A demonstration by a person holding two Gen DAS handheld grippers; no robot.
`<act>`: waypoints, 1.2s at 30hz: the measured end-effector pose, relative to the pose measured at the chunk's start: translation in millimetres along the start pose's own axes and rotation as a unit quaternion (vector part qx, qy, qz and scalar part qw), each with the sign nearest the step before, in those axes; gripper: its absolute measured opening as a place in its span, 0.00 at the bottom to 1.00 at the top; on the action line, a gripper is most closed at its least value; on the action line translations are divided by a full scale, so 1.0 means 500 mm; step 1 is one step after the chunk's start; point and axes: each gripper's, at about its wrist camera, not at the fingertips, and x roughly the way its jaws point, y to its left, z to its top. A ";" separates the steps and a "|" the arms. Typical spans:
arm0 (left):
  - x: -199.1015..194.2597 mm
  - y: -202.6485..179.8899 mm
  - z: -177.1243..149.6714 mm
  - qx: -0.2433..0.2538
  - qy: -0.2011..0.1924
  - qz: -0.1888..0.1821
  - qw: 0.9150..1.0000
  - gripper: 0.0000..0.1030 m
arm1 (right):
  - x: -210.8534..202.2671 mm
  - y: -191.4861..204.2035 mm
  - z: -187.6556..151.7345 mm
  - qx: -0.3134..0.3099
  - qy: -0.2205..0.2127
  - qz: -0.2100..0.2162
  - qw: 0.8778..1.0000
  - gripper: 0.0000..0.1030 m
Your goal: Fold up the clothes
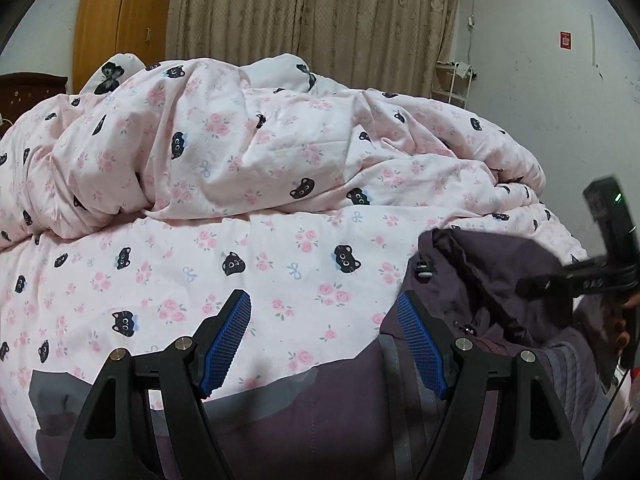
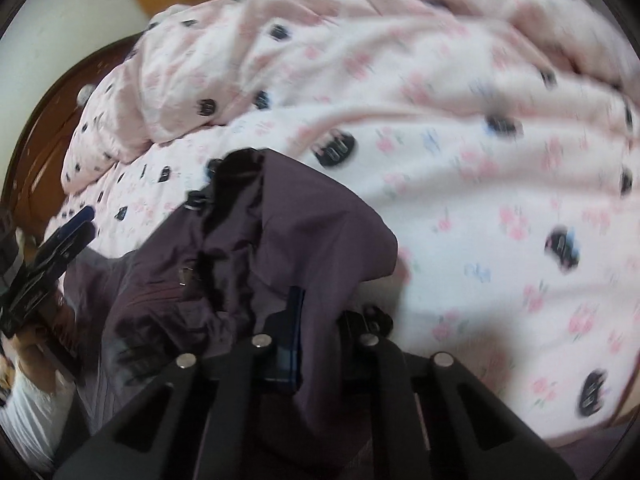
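My right gripper (image 2: 316,320) is clenched on a fold of the dark purple jacket (image 2: 280,248); the cloth bunches up between its jaws and covers most of the pads. The right wrist view is motion-blurred, so I cannot read finer detail there.

My left gripper (image 1: 326,344) stands well apart at the jaws, both blue pads (image 1: 226,344) bare. Nothing sits between them. It hangs just above the jacket's hem, over the edge where purple cloth meets the bedding; I cannot tell whether it touches the cloth.

The jacket lies on the near part of the bed, spread across the pink quilt (image 1: 280,152), its bunched upper part to the right in the left wrist view.

Count: one jacket, two grippers, one quilt printed with black cat faces and pink roses, heaped up behind the jacket. Behind the bed: one wooden wardrobe (image 1: 120,20), beige curtains (image 1: 320,12), one white wire rack (image 1: 452,80) by the wall.
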 end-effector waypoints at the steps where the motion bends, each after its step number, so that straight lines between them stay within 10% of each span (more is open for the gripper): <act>1: 0.000 0.001 0.000 0.000 0.000 0.002 1.000 0.69 | -0.012 0.017 0.012 -0.022 -0.004 -0.012 1.000 0.10; 10: 0.012 0.020 0.002 -0.016 0.004 0.015 1.000 0.69 | -0.074 0.168 0.129 -0.227 -0.042 -0.117 0.966 0.09; 20: 0.021 0.035 0.007 -0.023 0.003 0.026 0.999 0.69 | 0.007 0.312 0.197 -0.443 -0.081 -0.219 0.865 0.10; 23: 0.026 0.040 0.009 -0.027 0.004 0.028 0.999 0.69 | 0.051 0.321 0.212 -0.458 -0.081 -0.242 0.851 0.31; 26: 0.034 0.043 0.006 -0.030 0.009 0.027 0.999 0.69 | 0.084 0.293 0.228 -0.423 -0.075 -0.255 0.866 0.52; 29: 0.042 0.045 0.002 -0.030 0.013 0.026 0.999 0.69 | 0.063 0.248 0.244 -0.341 -0.100 -0.231 0.906 0.65; 32: 0.054 0.040 0.003 -0.027 0.012 0.017 0.999 0.69 | -0.003 0.198 0.225 -0.247 -0.162 -0.171 0.940 0.69; 36: 0.086 0.027 0.011 -0.020 0.015 0.002 1.000 0.69 | -0.012 0.157 0.156 -0.196 -0.179 -0.130 0.955 0.70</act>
